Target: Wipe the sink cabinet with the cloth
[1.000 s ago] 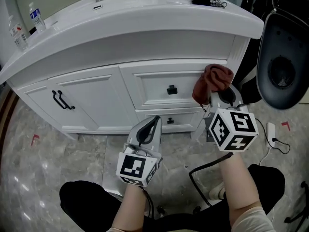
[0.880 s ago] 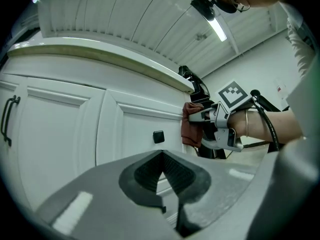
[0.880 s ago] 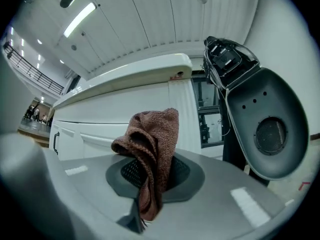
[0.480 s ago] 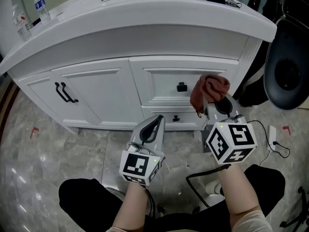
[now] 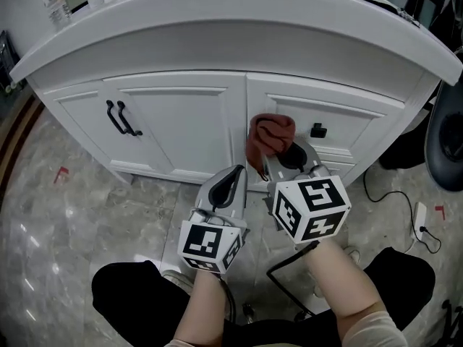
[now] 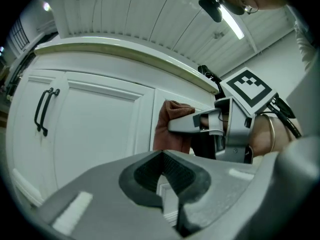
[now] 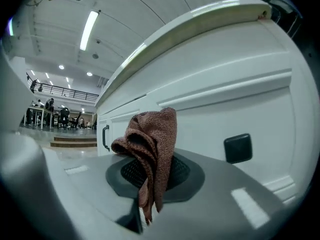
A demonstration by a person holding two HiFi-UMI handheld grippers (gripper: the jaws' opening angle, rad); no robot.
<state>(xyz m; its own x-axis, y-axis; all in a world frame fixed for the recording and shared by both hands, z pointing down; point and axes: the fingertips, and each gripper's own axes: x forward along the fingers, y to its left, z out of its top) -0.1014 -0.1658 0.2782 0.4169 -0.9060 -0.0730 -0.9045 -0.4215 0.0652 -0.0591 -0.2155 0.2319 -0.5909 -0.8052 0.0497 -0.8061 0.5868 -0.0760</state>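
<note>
right gripper (image 5: 281,159) is clamped on the rust-brown knitted cloth (image 5: 269,136). cloth is bunched, standing up out of the jaws, one fold hanging down through the slit between them. left gripper (image 5: 235,173) has jaws together with nothing in them, sits low and just left of the right one, tips aimed at the same cabinet front

key relation: cloth is dead ahead of the right gripper, between it and the white panelled sink cabinet (image 5: 184,132). in head view it lies centre frame over the vertical stile (image 5: 239,96) that splits the door half from the drawer half. black square drawer knob (image 5: 317,130) is near on its right, paired black bar handles (image 5: 119,118) well apart on the left. cabinet front runs left-right across frame, so I'd judge the stroke goes sideways along it, cloth leading. right hand is the working one, left only stands by

contact: can't tell. head view looks steeply down and only overlaps cloth on stile. left gripper view gives the side look, cloth against or just shy of the stile, right of centre; too foreshortened to call. right gripper view shows the grip itself, which head view hides behind the gripper body, plus knob at lower right and bar handles small at left; no read on the gap to the panel

curved white countertop (image 5: 239,27) overhangs along the top of head view. risk as I see it: knob snagging the cloth on a rightward pass
</note>
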